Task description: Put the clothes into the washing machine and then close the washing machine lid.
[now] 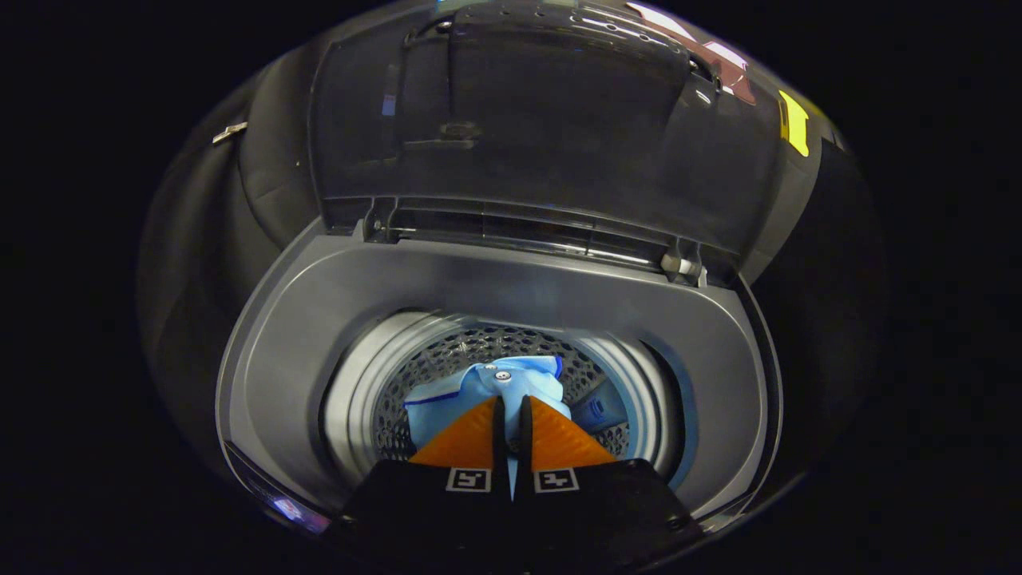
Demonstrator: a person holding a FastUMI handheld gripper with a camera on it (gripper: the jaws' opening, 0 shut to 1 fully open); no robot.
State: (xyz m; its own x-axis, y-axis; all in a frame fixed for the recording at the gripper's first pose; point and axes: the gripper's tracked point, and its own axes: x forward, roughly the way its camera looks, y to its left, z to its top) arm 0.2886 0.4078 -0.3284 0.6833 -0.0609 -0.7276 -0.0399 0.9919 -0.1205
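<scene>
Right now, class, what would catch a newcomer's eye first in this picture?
The light blue garment stands out first: it hangs in the washer's perforated drum, pinched between the closed fingers of the gripper. Next comes the dark lid, raised upright behind the grey opening rim.

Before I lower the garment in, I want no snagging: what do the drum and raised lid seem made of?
Drum: shiny perforated metal, probably steel. Lid: dark translucent plastic or glass, glossy with reflections. The gripper looks shut on the light blue garment.
</scene>
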